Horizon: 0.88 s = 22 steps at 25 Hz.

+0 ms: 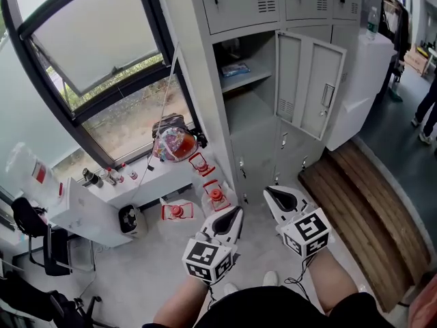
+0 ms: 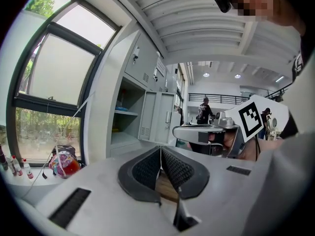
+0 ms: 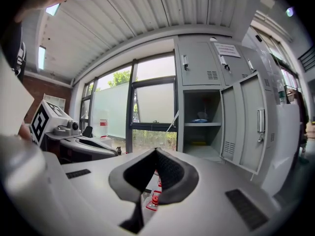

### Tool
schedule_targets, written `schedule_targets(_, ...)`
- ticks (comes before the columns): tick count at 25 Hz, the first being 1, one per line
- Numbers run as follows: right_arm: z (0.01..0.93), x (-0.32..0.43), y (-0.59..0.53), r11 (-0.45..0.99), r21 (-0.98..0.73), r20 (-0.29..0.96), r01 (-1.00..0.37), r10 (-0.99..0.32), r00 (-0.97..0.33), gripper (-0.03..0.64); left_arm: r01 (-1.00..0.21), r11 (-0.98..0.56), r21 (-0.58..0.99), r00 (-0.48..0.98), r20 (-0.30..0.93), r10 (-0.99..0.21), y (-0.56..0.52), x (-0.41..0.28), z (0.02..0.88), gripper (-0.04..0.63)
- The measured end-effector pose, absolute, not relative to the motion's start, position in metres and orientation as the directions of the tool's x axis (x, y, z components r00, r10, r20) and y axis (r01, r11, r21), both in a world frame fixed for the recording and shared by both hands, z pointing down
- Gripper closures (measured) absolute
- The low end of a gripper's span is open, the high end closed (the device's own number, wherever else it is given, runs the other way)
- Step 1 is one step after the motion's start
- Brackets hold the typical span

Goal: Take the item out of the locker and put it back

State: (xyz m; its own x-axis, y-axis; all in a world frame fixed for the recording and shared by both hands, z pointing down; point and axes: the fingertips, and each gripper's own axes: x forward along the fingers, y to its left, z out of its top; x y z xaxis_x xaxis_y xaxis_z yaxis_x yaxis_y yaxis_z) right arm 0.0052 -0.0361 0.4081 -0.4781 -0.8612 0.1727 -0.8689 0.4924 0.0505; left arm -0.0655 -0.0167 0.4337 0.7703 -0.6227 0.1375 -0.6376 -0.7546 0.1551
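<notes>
Both claws are clenched with nothing between the pads: the left claw (image 2: pixel 160 150) and the right claw (image 3: pixel 155 152) are each seen with jaws pressed together, pointed roughly level toward the locker (image 1: pixel 194 60) from a little way off. Its door (image 1: pixel 311 80) is swung open on the right claw's side, and a flat blue item (image 1: pixel 235 69) is seen lying on the upper shelf (image 1: pixel 256 77) inside; what it is cannot be made out at this distance. Such a scene would fit an item waiting to be fetched as well as one already returned, so the stage is left undecided. Either way, the right claw is best kept clear of the door's free edge and the shelf kept in sight.
</notes>
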Motion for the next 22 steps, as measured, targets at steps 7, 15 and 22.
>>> schedule_targets(7,0.413,-0.008,-0.026,0.473,0.034,0.192,-0.88,-0.868,-0.459,0.566,-0.613,-0.77,0.176,0.79,0.133,-0.598,-0.012,-0.077,0.438,0.577)
schedule_targets(15,0.422,-0.021,-0.013,0.476,0.029,0.211,-0.879,-0.862,-0.46,0.566,-0.6,-0.78,0.176,0.8,0.131,-0.586,-0.005,-0.081,0.437,0.577)
schedule_targets(22,0.423,-0.02,-0.007,0.468,0.026,0.205,-0.883,-0.867,-0.454,0.566,-0.592,-0.788,0.17,0.806,0.13,-0.578,-0.002,-0.079,0.435,0.577)
